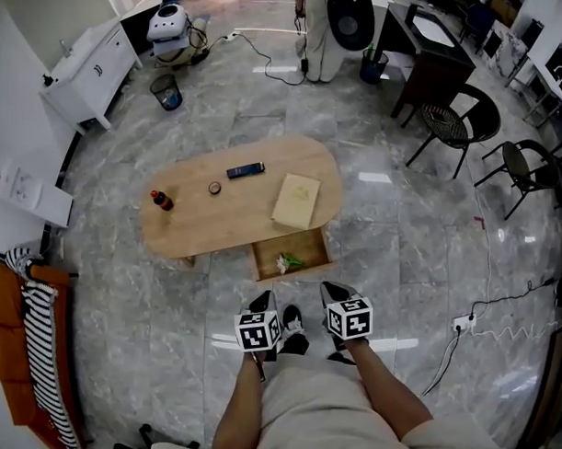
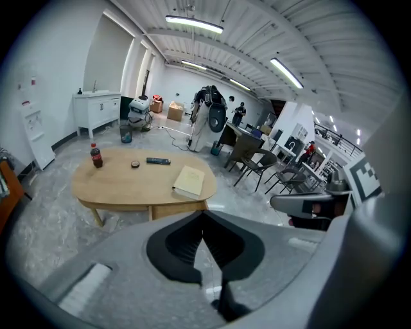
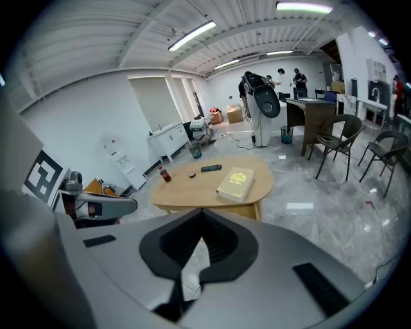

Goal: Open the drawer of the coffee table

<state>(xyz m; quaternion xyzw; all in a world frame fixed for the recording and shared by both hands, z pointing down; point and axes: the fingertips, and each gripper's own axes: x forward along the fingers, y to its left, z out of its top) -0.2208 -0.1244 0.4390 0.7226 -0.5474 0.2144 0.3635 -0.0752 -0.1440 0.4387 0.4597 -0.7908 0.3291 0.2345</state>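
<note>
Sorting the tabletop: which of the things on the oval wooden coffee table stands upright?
The dark red-capped bottle; the black remote, small round disc and yellow book all lie flat.

Book (image 1: 296, 201) right of remote (image 1: 245, 170) on coffee table (image 1: 228, 222); bottle (image 1: 161, 200) left.

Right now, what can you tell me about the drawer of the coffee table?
The drawer is a shallow, light wooden box, pulled out from under the near edge of the coffee table. It stands open toward the person. A small green and white item lies inside. Nothing else touches it.
</note>
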